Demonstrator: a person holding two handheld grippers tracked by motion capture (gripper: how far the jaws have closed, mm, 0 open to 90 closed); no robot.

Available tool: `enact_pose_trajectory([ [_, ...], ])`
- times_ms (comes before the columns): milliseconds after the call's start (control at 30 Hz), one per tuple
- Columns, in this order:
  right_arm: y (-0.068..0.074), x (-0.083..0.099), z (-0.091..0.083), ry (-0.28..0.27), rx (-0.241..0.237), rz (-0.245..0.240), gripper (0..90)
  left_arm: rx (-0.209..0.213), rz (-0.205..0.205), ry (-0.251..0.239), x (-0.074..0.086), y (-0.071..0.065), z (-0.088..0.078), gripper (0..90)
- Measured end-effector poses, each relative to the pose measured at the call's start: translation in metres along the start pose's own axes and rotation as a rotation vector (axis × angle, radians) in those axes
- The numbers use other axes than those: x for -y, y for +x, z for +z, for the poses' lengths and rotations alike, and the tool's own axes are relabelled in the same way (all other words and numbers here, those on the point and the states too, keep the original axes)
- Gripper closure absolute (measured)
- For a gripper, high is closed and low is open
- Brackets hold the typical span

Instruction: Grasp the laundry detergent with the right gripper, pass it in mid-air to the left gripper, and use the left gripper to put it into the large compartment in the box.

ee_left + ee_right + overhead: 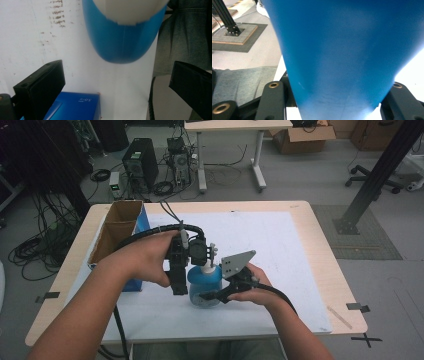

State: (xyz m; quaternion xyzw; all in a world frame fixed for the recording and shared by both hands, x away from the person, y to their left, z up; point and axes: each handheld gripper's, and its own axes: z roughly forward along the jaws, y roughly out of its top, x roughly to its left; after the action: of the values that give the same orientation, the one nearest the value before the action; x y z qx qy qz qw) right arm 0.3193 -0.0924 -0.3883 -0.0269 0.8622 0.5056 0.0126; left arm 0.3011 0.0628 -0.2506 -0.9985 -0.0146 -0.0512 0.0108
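At the left edge of the white mat [280,245] stands an open cardboard box [117,227] with blue sides, well to the left of the blue bottle [204,285]. The left gripper [179,270] hangs just beside the bottle, on its left and above it, pointing down; in the left gripper view its two black jaws stand wide apart with nothing between them, and the bottle [123,40] lies ahead of them, clear of both pads. The bottle stands upright on the mat near the front edge, its white pump head [209,262] on top, and it is the thing in hand. Just right of the bottle, the right gripper [212,296] comes in level, and in the right gripper view its jaws are clamped on either side of the blue body [342,55].
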Motion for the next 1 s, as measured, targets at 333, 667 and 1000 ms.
enact_pose_trajectory([
  [333, 0.0, -0.007, 0.015, 0.001, -0.011, 0.017, 45.1, 0.008, 0.006, -0.001, -0.005, 0.0, 0.003, 0.4],
  [667, -0.001, -0.013, 0.024, -0.001, -0.007, 0.029, 45.0, 0.011, 0.006, -0.002, -0.005, 0.0, 0.006, 0.4],
  [1000, 0.0, -0.022, 0.029, -0.008, -0.016, 0.03, 45.0, 0.007, 0.0, -0.014, -0.004, 0.0, 0.008, 0.6],
])
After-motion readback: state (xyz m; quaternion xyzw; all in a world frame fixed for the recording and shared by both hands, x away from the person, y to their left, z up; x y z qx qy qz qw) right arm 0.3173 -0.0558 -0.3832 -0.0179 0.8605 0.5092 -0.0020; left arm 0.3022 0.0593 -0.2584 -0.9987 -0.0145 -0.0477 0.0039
